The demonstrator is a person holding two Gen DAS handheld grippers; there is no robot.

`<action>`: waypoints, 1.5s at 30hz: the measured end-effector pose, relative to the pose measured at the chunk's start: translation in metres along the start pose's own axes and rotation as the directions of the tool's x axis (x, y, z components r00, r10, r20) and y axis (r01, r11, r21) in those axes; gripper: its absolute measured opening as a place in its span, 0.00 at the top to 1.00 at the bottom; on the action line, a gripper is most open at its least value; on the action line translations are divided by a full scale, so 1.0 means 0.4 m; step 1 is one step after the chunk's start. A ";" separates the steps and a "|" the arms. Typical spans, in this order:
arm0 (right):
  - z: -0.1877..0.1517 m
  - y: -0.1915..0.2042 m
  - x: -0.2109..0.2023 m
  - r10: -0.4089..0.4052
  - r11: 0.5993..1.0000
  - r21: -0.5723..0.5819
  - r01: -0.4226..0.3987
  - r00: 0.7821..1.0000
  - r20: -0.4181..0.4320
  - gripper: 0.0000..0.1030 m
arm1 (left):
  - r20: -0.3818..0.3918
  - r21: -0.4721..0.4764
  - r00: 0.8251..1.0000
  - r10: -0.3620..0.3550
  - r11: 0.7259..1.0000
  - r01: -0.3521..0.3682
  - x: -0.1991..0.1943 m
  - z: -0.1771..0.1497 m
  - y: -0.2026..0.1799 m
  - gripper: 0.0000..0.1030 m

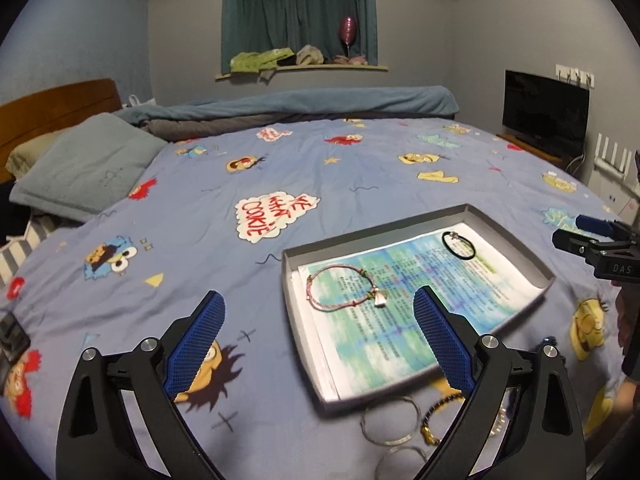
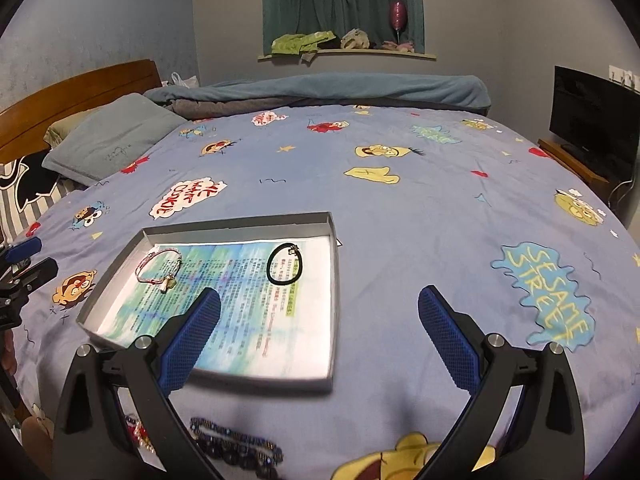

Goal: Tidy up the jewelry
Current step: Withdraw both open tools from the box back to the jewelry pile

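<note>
A shallow grey tray (image 1: 516, 236) (image 2: 240, 222) lined with a printed sheet lies on the bed. In it are a pink cord bracelet with a tassel (image 1: 340, 290) (image 2: 158, 266) and a black band bracelet (image 1: 459, 245) (image 2: 285, 264). In front of the tray lie silver bangles (image 1: 390, 420), a dark beaded bracelet with gold (image 1: 438, 416), and a dark blue beaded bracelet (image 2: 236, 444). My left gripper (image 1: 318, 322) is open and empty above the bed at the tray's near left corner. My right gripper (image 2: 320, 320) is open and empty above the tray's near right edge.
The bed has a blue cartoon-print cover (image 1: 280, 168). A grey pillow (image 1: 88, 164) and folded blankets (image 1: 300, 108) lie at its far side. A TV (image 1: 544, 110) stands to the right. The right gripper's fingers (image 1: 592, 236) show at the left view's right edge.
</note>
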State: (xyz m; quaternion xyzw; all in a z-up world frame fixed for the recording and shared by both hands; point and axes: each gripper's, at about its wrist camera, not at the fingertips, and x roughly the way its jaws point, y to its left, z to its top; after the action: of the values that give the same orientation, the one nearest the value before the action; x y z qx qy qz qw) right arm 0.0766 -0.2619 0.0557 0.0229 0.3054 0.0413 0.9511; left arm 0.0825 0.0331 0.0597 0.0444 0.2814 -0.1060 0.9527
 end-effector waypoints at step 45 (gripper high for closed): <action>-0.251 0.027 -0.097 0.008 0.999 -0.031 -0.011 0.995 -0.095 0.05 | -0.108 0.028 0.992 -0.068 0.997 0.071 -0.068 -0.238 -0.075 0.08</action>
State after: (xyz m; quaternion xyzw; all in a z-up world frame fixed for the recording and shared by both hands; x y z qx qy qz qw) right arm -0.0140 -0.2528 -0.0027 0.0077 0.3492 0.0516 0.9356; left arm 0.0032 0.0224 -0.0060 0.0554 0.3315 -0.1410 0.9312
